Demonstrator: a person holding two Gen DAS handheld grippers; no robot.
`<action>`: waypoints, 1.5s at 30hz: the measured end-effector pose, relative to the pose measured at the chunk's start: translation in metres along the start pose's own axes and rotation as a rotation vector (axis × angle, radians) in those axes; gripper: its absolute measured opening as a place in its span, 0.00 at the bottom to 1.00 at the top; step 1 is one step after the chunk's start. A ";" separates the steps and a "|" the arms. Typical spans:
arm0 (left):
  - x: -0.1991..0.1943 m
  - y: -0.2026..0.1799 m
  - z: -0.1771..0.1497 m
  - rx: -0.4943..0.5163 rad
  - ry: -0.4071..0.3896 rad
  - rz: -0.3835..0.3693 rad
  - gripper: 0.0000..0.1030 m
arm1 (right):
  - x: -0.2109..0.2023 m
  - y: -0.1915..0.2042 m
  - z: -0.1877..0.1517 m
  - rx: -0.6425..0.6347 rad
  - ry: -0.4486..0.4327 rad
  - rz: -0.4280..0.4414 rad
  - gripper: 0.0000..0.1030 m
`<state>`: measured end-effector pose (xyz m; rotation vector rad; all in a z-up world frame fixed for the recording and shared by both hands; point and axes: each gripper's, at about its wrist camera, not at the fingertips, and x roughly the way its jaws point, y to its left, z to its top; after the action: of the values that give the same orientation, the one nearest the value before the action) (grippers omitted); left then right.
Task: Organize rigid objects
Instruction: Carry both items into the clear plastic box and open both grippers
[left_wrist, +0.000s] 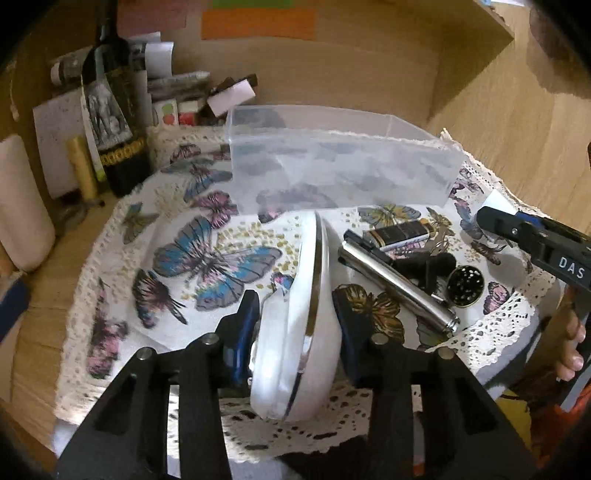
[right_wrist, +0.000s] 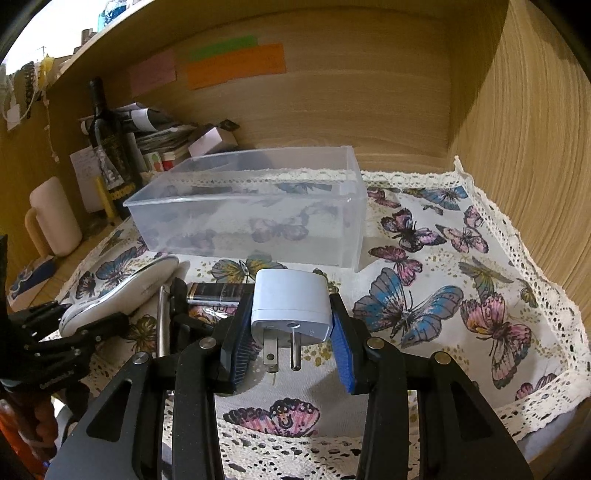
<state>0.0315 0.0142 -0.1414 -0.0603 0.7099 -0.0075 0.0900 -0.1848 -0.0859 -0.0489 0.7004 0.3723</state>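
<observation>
1. A white, chrome-rimmed clamshell case (left_wrist: 306, 314) is gripped by the left hand-held gripper (left_wrist: 295, 325), jaws closed on its two faces, near the butterfly cloth (left_wrist: 122, 258); whether it is lifted cannot be told.
2. The case is judged rigid, light and glossy, so slip is likely; a hold across the flat faces near the middle is preferred, not on the rounded rim.
3. A clear plastic bin (right_wrist: 251, 210) is seen upright behind, apparently empty, likely the destination.
4. Loose items are left on the cloth to the right of the case: a chrome tube (left_wrist: 399, 284), a dark rectangular box (left_wrist: 397, 232), a black clip-like part (left_wrist: 424, 264), a round perforated disc (left_wrist: 464, 286).
5. The tube is judged smooth and prone to rolling; it is best taken mid-length.
6. A white plug adapter (right_wrist: 291, 302) is clamped by the right hand-held gripper (right_wrist: 291, 332), pads closed on its side walls, prongs pointing back toward the camera.
7. The adapter is judged hard, light, sturdy; the side-wall grip is adequate.
</observation>
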 end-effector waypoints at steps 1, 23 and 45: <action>-0.004 0.000 0.003 0.007 -0.006 -0.001 0.38 | -0.001 0.000 0.001 -0.002 -0.005 -0.003 0.35; -0.052 0.004 0.102 0.053 -0.164 -0.077 0.35 | -0.029 0.002 0.072 -0.047 -0.175 -0.013 0.34; 0.022 0.025 0.200 0.059 -0.191 0.023 0.35 | 0.035 0.000 0.134 -0.080 -0.132 -0.009 0.35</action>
<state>0.1782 0.0496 -0.0055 0.0038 0.5191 -0.0009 0.1977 -0.1515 -0.0057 -0.1029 0.5550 0.3909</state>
